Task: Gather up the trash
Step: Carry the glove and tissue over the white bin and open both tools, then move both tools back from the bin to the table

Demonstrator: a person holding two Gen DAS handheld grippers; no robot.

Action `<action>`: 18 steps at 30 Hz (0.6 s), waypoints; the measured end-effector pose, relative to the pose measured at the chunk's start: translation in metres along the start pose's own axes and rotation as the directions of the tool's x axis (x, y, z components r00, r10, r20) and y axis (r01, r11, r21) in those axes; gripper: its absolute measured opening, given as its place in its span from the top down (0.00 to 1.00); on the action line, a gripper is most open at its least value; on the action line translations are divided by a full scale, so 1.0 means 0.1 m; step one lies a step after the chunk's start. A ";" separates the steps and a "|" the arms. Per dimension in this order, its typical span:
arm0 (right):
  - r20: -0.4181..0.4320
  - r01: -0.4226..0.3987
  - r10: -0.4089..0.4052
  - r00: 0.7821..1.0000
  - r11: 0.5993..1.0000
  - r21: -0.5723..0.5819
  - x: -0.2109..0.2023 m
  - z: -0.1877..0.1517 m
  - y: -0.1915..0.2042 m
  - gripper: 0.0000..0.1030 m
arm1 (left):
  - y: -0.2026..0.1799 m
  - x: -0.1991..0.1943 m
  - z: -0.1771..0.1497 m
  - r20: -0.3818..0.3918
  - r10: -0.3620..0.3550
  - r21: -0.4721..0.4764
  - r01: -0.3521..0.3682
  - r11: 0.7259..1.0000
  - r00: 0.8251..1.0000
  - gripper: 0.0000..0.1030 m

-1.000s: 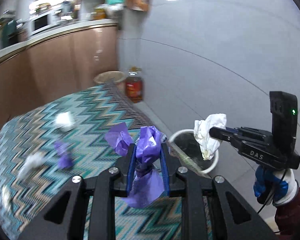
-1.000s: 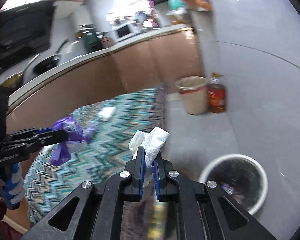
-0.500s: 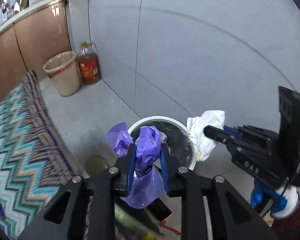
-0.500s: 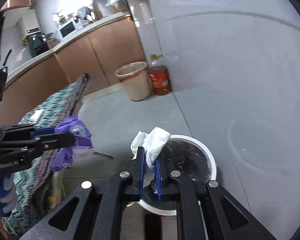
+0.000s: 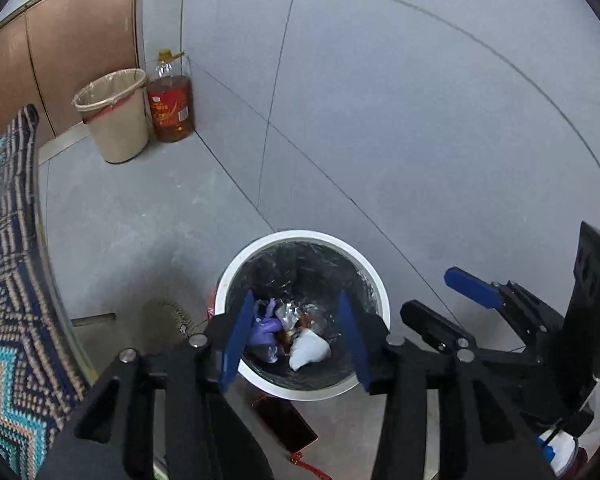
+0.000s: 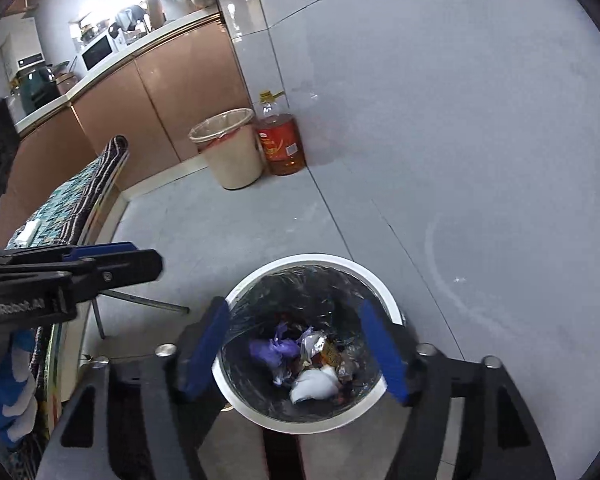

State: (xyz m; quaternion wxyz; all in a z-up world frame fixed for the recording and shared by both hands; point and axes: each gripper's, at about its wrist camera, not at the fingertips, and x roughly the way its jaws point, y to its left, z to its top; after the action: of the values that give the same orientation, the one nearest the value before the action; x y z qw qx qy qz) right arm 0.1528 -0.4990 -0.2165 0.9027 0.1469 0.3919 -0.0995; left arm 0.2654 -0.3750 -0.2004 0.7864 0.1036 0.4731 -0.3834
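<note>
A white round bin [image 5: 380, 286] [image 6: 392, 300] with a black liner stands on the grey floor below both grippers. Inside lie the purple wrapper [image 5: 265, 326] [image 6: 274, 350] and the white crumpled tissue [image 5: 309, 350] [image 6: 314, 386] among other scraps. My left gripper [image 5: 298, 338] hangs over the bin, its jaws opening with nothing between them. My right gripper [image 6: 300, 354] is over the bin too, jaws opening wide and holding nothing. The right gripper [image 5: 444, 300] also shows at the right of the left wrist view, and the left gripper [image 6: 132, 258] at the left of the right wrist view.
A beige bin [image 5: 114, 114] [image 6: 228, 148] and an oil bottle [image 5: 170, 104] [image 6: 280, 140] stand by the wall corner. A zigzag-patterned cloth [image 5: 8, 280] covers a table at the left. A dark red phone [image 5: 284, 420] lies on the floor beside the white bin.
Both grippers swung from the table over the white bin and opened. The purple wrapper and the white tissue dropped into the bin.
</note>
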 end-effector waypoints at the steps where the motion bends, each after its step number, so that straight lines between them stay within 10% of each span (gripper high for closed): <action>1: 0.003 0.004 -0.004 1.000 1.000 0.005 -0.02 -0.01 -0.01 0.20 | 0.02 -0.06 -0.02 0.014 0.002 -0.002 -0.002 1.000 1.000 0.58; 5: 0.029 0.000 -0.001 1.000 1.000 0.023 -0.14 0.01 0.03 0.00 | 0.05 -0.32 -0.11 0.077 -0.001 -0.022 0.003 1.000 0.997 0.58; 18: 0.174 -0.096 0.098 0.980 0.995 -0.021 -0.88 0.15 0.58 0.00 | 0.17 -1.46 -0.54 0.235 0.065 -0.031 -0.059 0.998 0.970 0.58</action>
State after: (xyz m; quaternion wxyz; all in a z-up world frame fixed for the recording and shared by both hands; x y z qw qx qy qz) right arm 0.1210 -0.4436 -0.1314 0.9384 0.1508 0.3040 -0.0655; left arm 0.2036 -0.2612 -0.1118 0.8498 0.0627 0.3776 -0.3624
